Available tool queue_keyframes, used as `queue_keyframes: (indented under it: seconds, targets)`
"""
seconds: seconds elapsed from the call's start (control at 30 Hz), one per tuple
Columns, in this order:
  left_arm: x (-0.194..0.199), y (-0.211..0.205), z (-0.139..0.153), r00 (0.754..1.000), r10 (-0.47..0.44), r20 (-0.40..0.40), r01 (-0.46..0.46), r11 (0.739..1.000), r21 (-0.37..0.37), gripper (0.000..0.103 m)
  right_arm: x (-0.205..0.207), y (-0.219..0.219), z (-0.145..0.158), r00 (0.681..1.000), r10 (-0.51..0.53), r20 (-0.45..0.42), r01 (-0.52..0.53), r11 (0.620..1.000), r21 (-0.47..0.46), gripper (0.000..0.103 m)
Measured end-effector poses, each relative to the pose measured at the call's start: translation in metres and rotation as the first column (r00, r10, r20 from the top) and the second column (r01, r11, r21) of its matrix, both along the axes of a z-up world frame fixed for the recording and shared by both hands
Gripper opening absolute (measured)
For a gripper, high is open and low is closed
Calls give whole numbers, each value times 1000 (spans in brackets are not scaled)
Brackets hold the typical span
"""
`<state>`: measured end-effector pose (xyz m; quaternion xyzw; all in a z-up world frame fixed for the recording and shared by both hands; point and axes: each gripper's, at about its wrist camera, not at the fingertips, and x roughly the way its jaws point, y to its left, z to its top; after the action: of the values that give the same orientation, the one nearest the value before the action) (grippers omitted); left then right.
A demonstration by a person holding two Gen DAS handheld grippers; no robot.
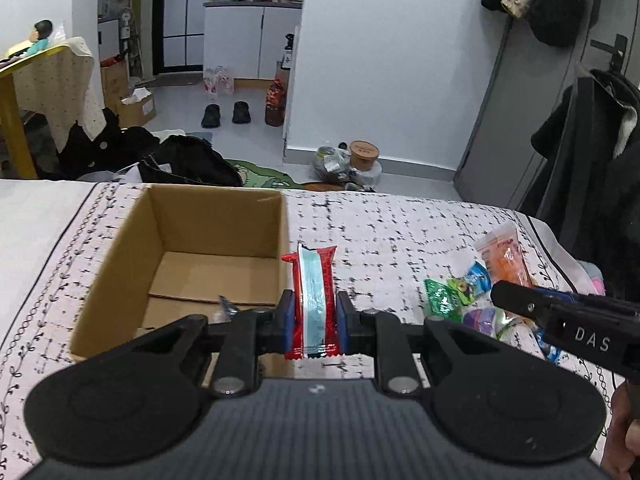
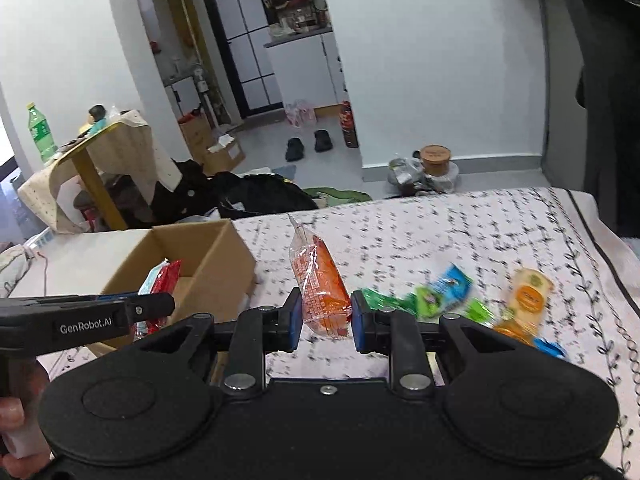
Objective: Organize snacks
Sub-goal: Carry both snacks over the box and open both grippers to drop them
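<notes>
Left gripper clamped on red and blue snack pack at lower centre, cardboard box just left of it, right gripper clamped on orange snack pack, loose snacks on patterned bed cover at right.

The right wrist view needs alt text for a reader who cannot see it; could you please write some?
The right gripper is shut on an orange snack packet, held above a patterned tablecloth. At left, the left gripper holds a red and blue packet over an open cardboard box. More bright snack packets lie blurred on the cloth at right.
</notes>
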<state>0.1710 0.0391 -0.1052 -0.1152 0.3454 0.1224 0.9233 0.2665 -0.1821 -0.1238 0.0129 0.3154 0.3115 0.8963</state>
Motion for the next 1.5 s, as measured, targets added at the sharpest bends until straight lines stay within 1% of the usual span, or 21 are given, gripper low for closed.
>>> queue_keyframes:
  seconds: [0.3, 0.43, 0.63, 0.7, 0.77, 0.97, 1.03, 1.17, 1.23, 1.27, 1.3, 1.33, 1.37, 1.43, 1.47, 1.5]
  targets:
    - [-11, 26, 2, 998, 69, -4, -69, 997, 17, 20, -1, 33, 6, 997, 79, 27, -79, 997, 19, 24]
    - [-17, 40, 2, 995, 102, -12, -102, 995, 23, 20, -3, 50, 8, 991, 125, 45, -126, 992, 7, 24]
    - [-25, 63, -1, 985, 168, -43, -168, 986, 9, 20, -1, 73, 8, 981, 190, 25, -190, 982, 6, 24]
    - [-29, 73, -4, 979, 195, -52, -196, 980, -14, 20, 1, 78, 7, 979, 202, 0, -202, 979, 26, 24]
    - [-31, 79, -7, 976, 211, -62, -213, 977, -21, 20, 2, 83, 6, 976, 217, -29, -215, 975, 52, 24]
    - [-31, 82, -13, 977, 203, -64, -206, 978, -31, 21, 0, 95, 6, 966, 255, -44, -252, 966, 57, 24]
    - [-32, 82, -12, 977, 209, -51, -211, 977, -40, 23, 0, 99, 6, 963, 266, -53, -263, 963, 60, 24]
    - [-36, 82, -4, 971, 235, -36, -235, 972, -16, 24, -3, 112, 5, 950, 305, -62, -303, 952, 43, 24]
    - [-40, 82, -1, 971, 237, -25, -237, 971, -10, 28, -4, 118, 4, 943, 323, -80, -319, 946, 52, 24]
    - [-43, 83, 1, 971, 240, -22, -240, 971, -9, 33, -5, 120, 4, 940, 331, -89, -327, 943, 57, 25]
    - [-46, 83, 3, 969, 245, -19, -246, 969, -9, 41, -5, 122, 3, 936, 338, -97, -333, 941, 62, 25]
    - [-48, 83, 4, 968, 252, -17, -252, 968, -8, 45, -5, 124, 2, 933, 343, -107, -337, 939, 70, 25]
    - [-51, 83, 5, 966, 259, -14, -259, 966, -6, 50, -6, 126, 0, 930, 351, -112, -343, 936, 81, 28]
    - [-54, 83, 8, 964, 267, -8, -267, 964, -1, 54, -10, 129, 0, 919, 380, -102, -370, 923, 106, 31]
    - [-56, 83, 9, 963, 268, -6, -268, 963, 3, 57, -12, 130, 0, 917, 384, -107, -375, 922, 98, 37]
    - [-57, 82, 10, 963, 269, -6, -269, 963, 6, 61, -14, 130, -1, 917, 384, -112, -375, 923, 92, 39]
